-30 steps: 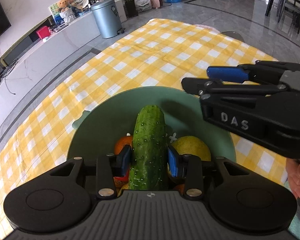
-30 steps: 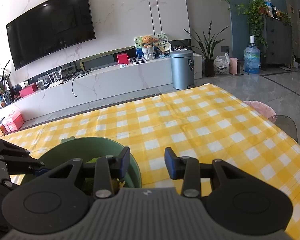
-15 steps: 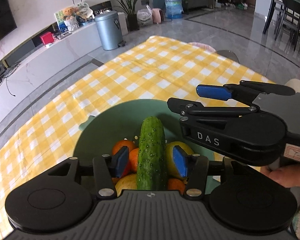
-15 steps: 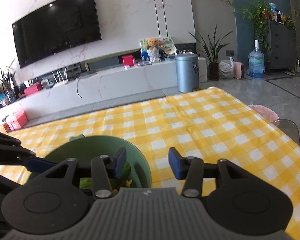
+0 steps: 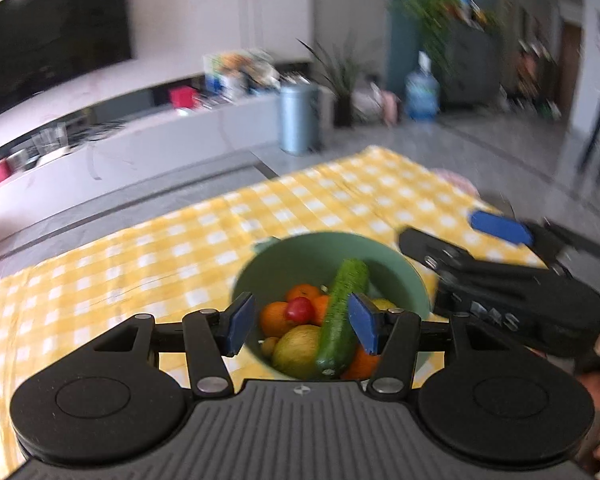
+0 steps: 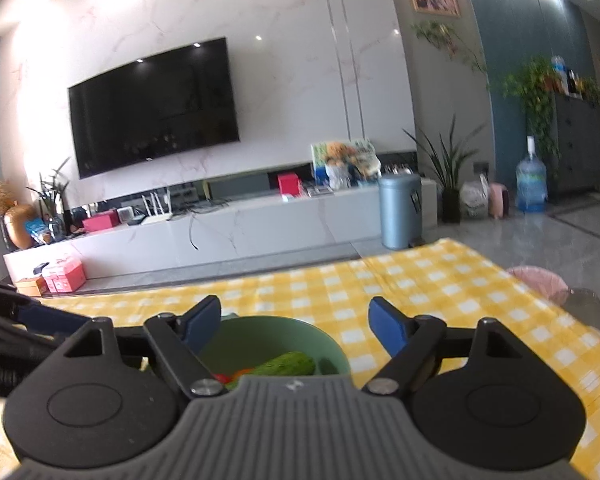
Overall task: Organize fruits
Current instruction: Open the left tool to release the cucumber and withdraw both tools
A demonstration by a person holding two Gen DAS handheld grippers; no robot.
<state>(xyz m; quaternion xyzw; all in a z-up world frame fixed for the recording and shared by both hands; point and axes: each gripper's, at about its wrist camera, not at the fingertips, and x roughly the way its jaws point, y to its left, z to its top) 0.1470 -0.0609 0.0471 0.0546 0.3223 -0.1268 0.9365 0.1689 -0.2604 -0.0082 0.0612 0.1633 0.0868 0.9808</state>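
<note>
Checked tablecloth (image 5: 180,248), oranges (image 5: 274,316) left-view only

Bright daylight fills both views. The left wrist view is smeared by motion blur, worst toward the upper right, where the plants (image 5: 436,20) streak. The right wrist view is sharper; ceiling lights glare at the top and reflect as spots on the television (image 6: 152,108). Fisheye distortion bends walls near the edges and darkens the corners.

A home living room: wall-mounted television (image 6: 154,106), low media console (image 6: 220,232), houseplants (image 6: 446,160), checked tablecloth (image 6: 440,292).
</note>
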